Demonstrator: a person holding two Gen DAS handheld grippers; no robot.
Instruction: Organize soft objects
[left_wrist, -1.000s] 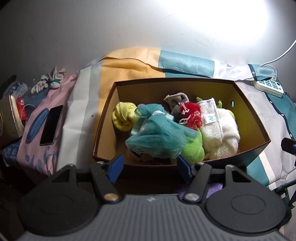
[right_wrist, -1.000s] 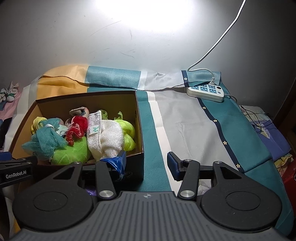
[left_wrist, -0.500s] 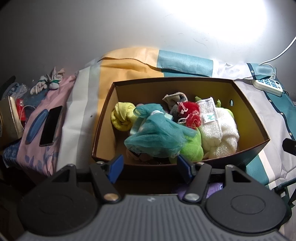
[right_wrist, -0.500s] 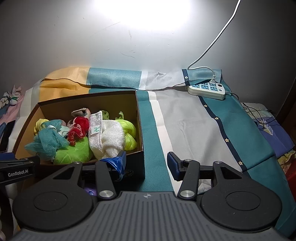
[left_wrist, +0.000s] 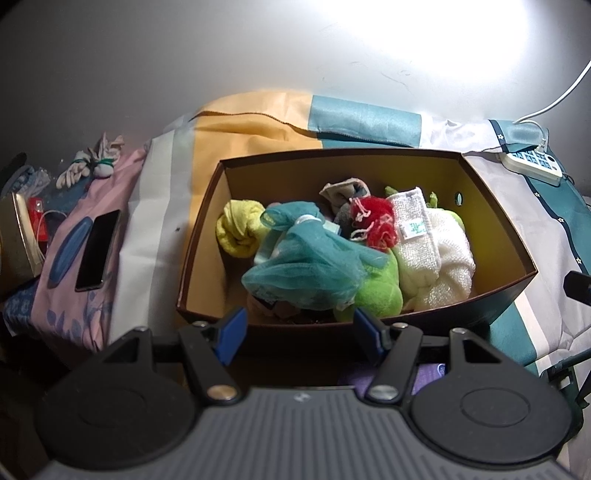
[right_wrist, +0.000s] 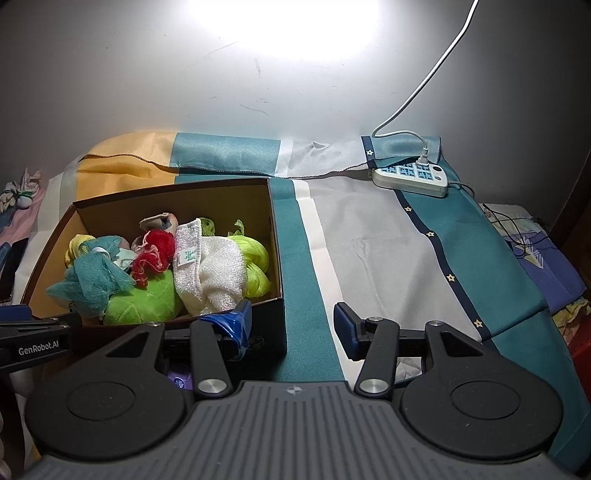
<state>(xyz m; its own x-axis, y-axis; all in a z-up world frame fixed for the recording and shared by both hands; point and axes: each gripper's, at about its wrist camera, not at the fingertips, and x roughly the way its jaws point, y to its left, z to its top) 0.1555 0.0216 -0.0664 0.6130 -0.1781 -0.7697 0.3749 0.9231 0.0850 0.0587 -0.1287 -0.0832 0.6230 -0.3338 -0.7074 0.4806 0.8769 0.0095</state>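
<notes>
While both grippers hang short of it, the box carries the whole pile.
Box (left_wrist: 199, 236): brown, open-topped, on a striped cloth (right_wrist: 369, 258).
Soft things: teal net (left_wrist: 306, 269), green plush (left_wrist: 380, 291), white towel (left_wrist: 439, 258), red puff (left_wrist: 373, 221), yellow cloth (left_wrist: 240, 229), all inside the box.
Left gripper (left_wrist: 297, 330): jaws spread wide, nothing between them, just before the box's near wall.
Right gripper (right_wrist: 293, 326): jaws parted, empty, at the box's near right corner; contact unclear.
Power strip (right_wrist: 410, 177): far right, well apart.
Phone (left_wrist: 98, 251): left of the box.
</notes>
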